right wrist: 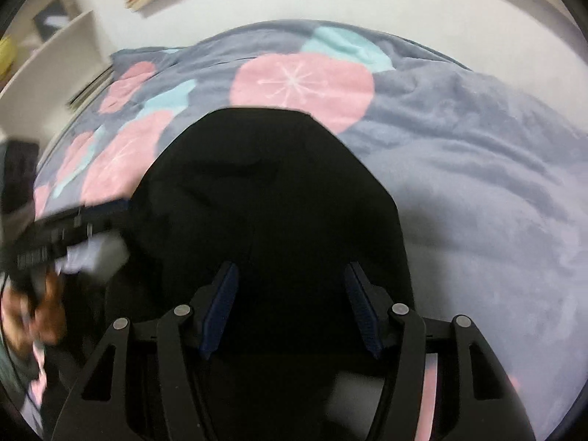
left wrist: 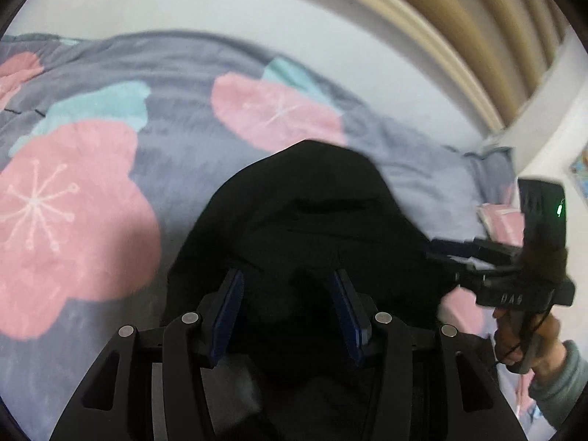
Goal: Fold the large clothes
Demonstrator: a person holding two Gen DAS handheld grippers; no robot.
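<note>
Nearest, the left claw (left wrist: 286,316) and the right claw (right wrist: 292,308) both stand about half open over the black garment (right wrist: 272,198), pads clear of the cloth and holding nothing. The garment lies bunched on the bed's flowered quilt (left wrist: 73,220), so the next fold likely goes best if each claw pinches an outer edge and draws it flat before laying it over. Beyond, quilt lies open on all sides up to the wall (left wrist: 220,11), leaving room to spread.
</note>
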